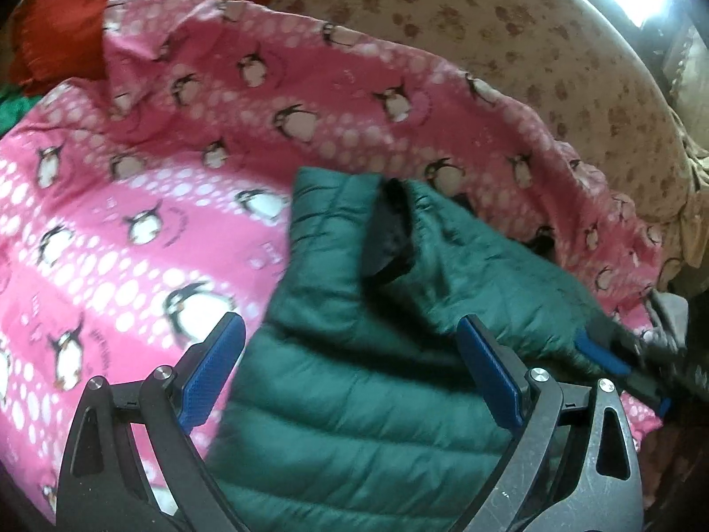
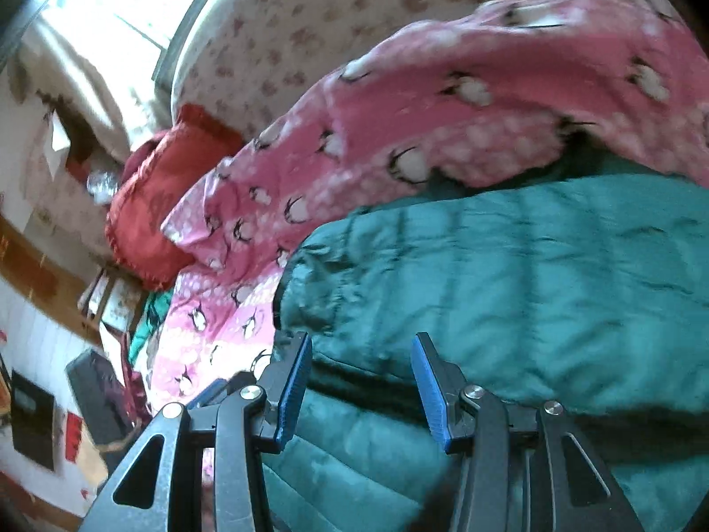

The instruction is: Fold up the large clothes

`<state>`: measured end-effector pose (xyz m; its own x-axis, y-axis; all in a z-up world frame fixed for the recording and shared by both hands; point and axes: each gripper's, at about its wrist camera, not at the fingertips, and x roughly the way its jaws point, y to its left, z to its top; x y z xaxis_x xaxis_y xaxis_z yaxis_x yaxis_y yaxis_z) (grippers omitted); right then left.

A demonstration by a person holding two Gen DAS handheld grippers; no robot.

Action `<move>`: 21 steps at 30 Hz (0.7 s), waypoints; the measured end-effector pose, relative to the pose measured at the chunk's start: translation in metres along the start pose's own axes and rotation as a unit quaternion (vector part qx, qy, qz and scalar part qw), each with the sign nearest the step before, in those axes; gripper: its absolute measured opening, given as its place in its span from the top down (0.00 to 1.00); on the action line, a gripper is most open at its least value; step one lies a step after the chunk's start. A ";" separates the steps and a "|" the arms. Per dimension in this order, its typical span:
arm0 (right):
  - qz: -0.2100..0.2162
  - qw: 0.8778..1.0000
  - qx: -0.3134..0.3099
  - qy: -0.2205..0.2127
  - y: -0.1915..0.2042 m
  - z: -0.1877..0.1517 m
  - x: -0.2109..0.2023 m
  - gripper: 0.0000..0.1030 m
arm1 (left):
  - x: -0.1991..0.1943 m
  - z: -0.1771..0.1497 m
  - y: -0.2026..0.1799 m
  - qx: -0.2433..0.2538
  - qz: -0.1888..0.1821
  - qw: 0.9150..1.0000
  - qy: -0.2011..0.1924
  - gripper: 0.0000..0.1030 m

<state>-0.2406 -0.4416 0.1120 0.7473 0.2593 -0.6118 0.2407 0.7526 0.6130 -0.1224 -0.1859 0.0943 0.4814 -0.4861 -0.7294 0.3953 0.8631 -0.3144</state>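
Note:
A dark green quilted puffer jacket point(image 1: 354, 381) lies on a pink penguin-print blanket point(image 1: 133, 221). A folded part with a black lining opening point(image 1: 390, 230) lies on top. My left gripper point(image 1: 350, 346) is open, hovering over the jacket's near part, its fingers not touching cloth. The right gripper point(image 1: 620, 354) shows at the jacket's right edge in the left wrist view. In the right wrist view the right gripper point(image 2: 361, 368) is open with its jaws either side of a fold of the jacket point(image 2: 509, 288). The pink blanket point(image 2: 443, 111) rises behind.
A red cushion point(image 1: 111, 4) lies at the far left, also in the right wrist view point(image 2: 150, 213). A beige flowered sheet point(image 1: 487, 22) covers the bed beyond the blanket. Green cloth point(image 2: 148, 323) and room clutter point(image 2: 88, 390) lie off the bed's left side.

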 end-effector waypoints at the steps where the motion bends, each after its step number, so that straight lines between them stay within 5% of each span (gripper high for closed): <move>1: -0.002 1.000 0.001 -0.004 -0.003 -0.002 -0.008 0.57 | 0.004 0.003 -0.003 0.002 -0.001 1.000 0.001 0.06; 7: -0.016 0.999 0.014 -0.027 -0.029 -0.014 -0.057 0.57 | 0.040 0.023 -0.025 0.024 0.006 0.999 0.032 0.12; 10: -0.034 0.998 0.015 -0.045 -0.044 -0.018 -0.083 0.57 | 0.055 0.024 -0.038 0.059 0.020 0.997 0.048 0.53; 13: -0.065 0.996 0.011 -0.067 -0.058 -0.019 -0.109 0.57 | 0.061 0.020 -0.048 0.085 0.019 0.995 0.049 0.74; 21: -0.094 0.988 0.070 -0.097 -0.099 -0.019 -0.143 0.57 | 0.020 0.042 -0.056 0.090 0.003 0.996 -0.004 0.82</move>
<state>-0.3830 -0.5412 0.1292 0.7825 -0.0070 -0.6226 0.4595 0.6813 0.5698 -0.1025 -0.2493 0.1229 0.4902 -0.4827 -0.7258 0.5259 0.8278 -0.1954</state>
